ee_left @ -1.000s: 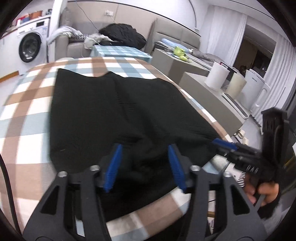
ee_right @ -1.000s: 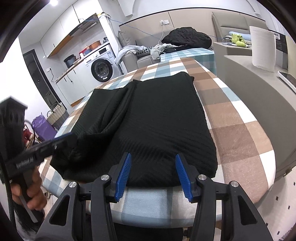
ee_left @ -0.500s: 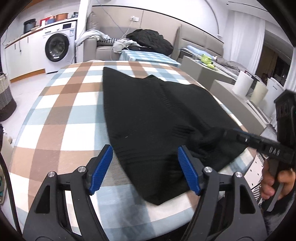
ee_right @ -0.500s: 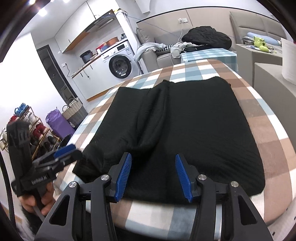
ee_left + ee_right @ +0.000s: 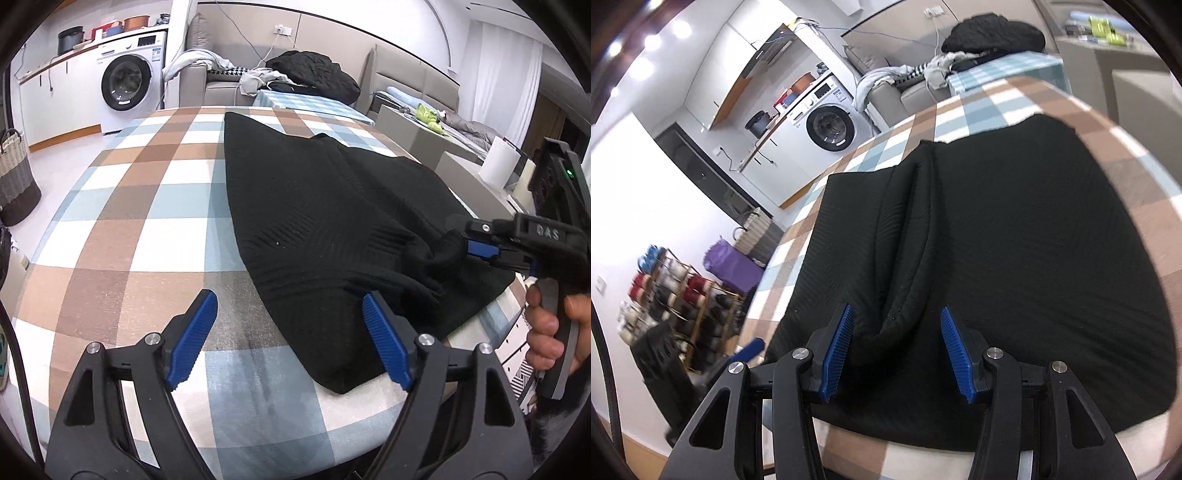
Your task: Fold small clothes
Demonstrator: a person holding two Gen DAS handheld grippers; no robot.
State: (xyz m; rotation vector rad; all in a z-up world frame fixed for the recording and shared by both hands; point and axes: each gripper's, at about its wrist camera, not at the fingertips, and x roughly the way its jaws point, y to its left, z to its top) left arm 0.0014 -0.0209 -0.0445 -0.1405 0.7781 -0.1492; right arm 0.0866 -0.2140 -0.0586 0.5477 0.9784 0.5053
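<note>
The left gripper [image 5: 284,343] is being held with its blue pads spread wide; its jaws have just been opening further. Nothing is being pinched: the near left edge of the black garment [image 5: 332,229] is lying between the pads on the right-hand side, while the left pad [image 5: 192,332] is hanging over bare checked tablecloth [image 5: 122,236].

The right gripper [image 5: 897,350] is being seen from its own camera with the jaws part-way apart and a raised fold of the garment [image 5: 1015,229] bunched between the pads. Whether the pads are pressing on that fold cannot be told from this view. From the left wrist camera, the right gripper [image 5: 476,247] is being seen at the right edge of the table, its tips buried in puckered cloth, its handle being gripped by a hand [image 5: 554,332].

The garment is lying spread across the middle and right of the table, reaching from the near edge toward the far edge, with a lengthwise ridge running away from the right gripper. A washing machine [image 5: 125,85] is standing at the far left, a sofa [image 5: 221,81] with heaped clothes behind the table.
</note>
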